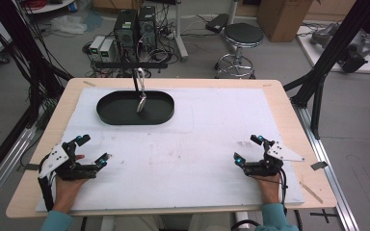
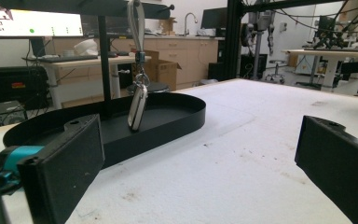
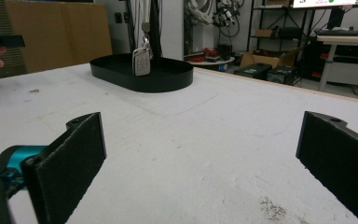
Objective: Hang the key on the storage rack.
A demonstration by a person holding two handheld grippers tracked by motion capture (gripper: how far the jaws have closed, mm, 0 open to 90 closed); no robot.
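A silver car key fob (image 1: 141, 102) (image 2: 137, 107) (image 3: 141, 61) hangs on a strap from a black stand's top bar, just above a black oval tray (image 1: 111, 114) (image 2: 177, 122) (image 3: 168, 79) at the table's far left-centre. My left gripper (image 1: 93, 149) (image 2: 198, 163) rests open near the front left edge, nothing between its jaws. At the front right my right gripper (image 1: 248, 148) (image 3: 200, 163) is open too and holds nothing. Both point toward the tray, well short of it.
A white sheet (image 1: 197, 139) covers most of the wooden table (image 1: 289, 110). Behind the far edge stand a stool (image 1: 241, 36), computer cases (image 1: 134, 29) and cables on the floor. Black frame posts (image 1: 332, 53) flank the table.
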